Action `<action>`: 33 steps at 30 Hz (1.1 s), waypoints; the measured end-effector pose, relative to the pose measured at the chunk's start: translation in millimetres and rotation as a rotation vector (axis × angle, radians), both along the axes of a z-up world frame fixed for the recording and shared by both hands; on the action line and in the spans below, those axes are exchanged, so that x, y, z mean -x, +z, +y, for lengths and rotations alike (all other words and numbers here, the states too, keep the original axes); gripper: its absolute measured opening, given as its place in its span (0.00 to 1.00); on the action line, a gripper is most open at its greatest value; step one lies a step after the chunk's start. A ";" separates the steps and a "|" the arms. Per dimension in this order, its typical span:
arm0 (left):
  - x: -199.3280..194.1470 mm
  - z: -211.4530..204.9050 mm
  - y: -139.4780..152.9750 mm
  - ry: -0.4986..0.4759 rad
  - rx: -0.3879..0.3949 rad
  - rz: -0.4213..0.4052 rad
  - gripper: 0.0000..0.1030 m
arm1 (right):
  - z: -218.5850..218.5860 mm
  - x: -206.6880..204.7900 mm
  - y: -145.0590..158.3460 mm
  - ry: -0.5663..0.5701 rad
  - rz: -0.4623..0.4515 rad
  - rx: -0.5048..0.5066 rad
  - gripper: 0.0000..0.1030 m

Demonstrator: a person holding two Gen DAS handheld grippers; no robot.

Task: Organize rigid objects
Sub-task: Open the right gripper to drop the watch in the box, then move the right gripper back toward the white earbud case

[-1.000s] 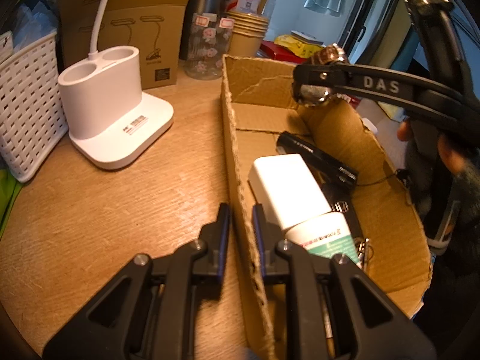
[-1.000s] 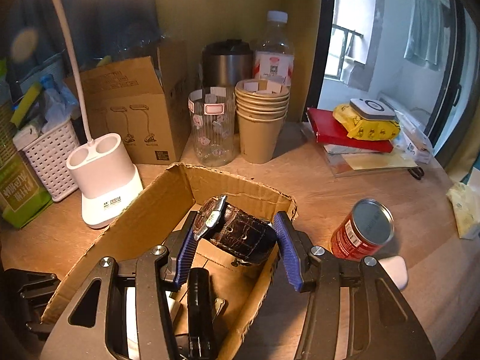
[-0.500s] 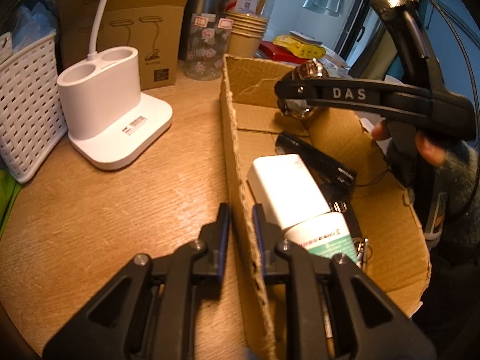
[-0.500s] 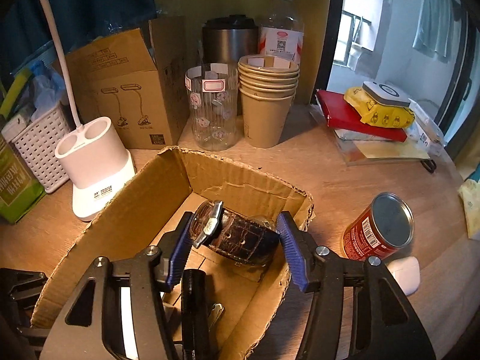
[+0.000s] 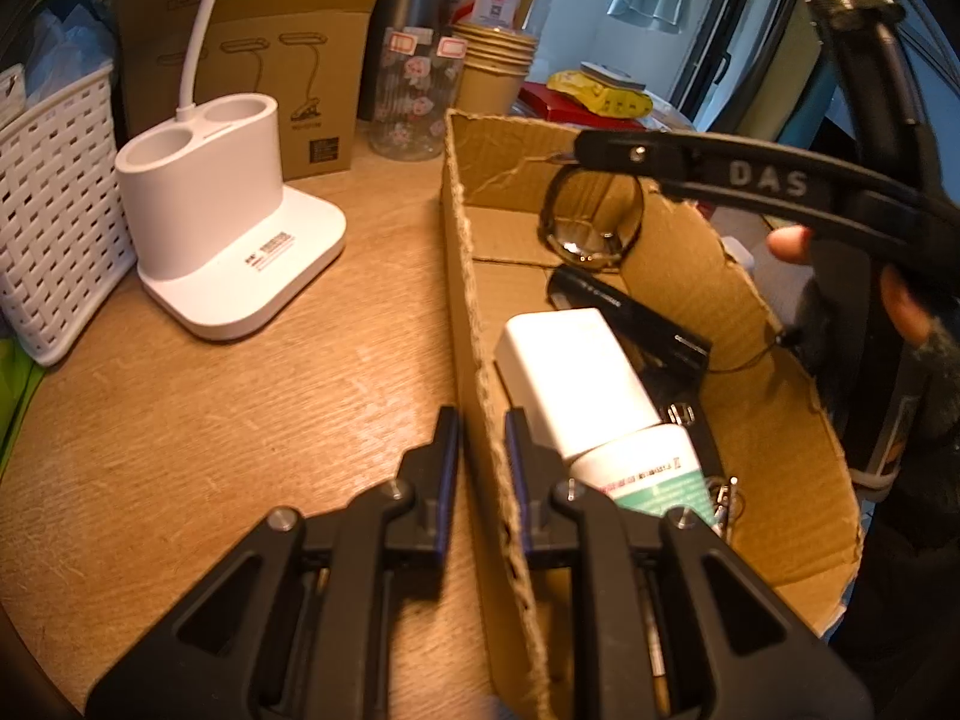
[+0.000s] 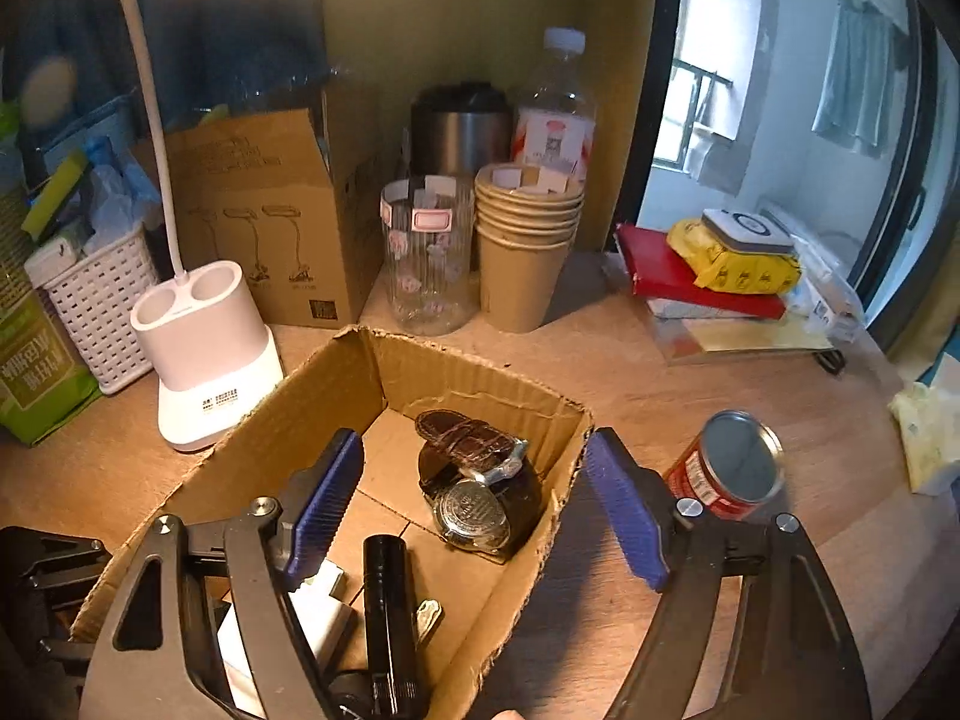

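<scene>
Over the box's (image 6: 480, 384) far end my right gripper (image 6: 474, 504) hangs with its jaws opening, nothing between the pads; the watch (image 6: 474, 480) lies loose on the box floor below, in the far corner. My left gripper (image 5: 480, 468) pinches the box's left wall, pads tight on the cardboard edge. Inside the box, nearer me, lie a torch (image 6: 387, 618) and a white block (image 5: 570, 378). Right of the box stands a can (image 6: 726, 468) on open table (image 6: 600, 360).

Left wrist view: close, angled down along box (image 5: 480, 396) wall. Right wrist view: above box (image 6: 480, 372), facing far wall. Both share box.
</scene>
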State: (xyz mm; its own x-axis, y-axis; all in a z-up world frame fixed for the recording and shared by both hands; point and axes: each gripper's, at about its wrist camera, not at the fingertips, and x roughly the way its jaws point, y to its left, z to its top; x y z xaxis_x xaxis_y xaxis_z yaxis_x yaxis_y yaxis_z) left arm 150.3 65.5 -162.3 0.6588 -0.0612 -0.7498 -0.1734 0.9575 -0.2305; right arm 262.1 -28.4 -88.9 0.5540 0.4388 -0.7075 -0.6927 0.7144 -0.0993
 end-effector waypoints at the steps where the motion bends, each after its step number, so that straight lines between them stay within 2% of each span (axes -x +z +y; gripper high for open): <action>1: 0.3 0.3 0.2 0.000 0.001 0.000 0.16 | -1.1 1.1 1.0 0.000 -0.002 -0.001 0.78; 22: -0.1 -0.5 0.8 0.001 0.001 0.001 0.16 | -60.6 26.4 13.0 -0.077 -0.066 -0.041 0.78; 33: -0.3 -0.5 0.7 0.001 0.002 0.001 0.16 | -85.5 36.6 6.3 -0.116 -0.053 -0.040 0.78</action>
State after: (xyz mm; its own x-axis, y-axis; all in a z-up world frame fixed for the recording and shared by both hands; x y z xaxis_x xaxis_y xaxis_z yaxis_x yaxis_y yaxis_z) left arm 150.7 65.0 -161.6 0.6580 -0.0621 -0.7504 -0.1742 0.9570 -0.2320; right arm 225.6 -113.9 -82.6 0.6388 0.3971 -0.6589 -0.5997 0.7936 -0.1031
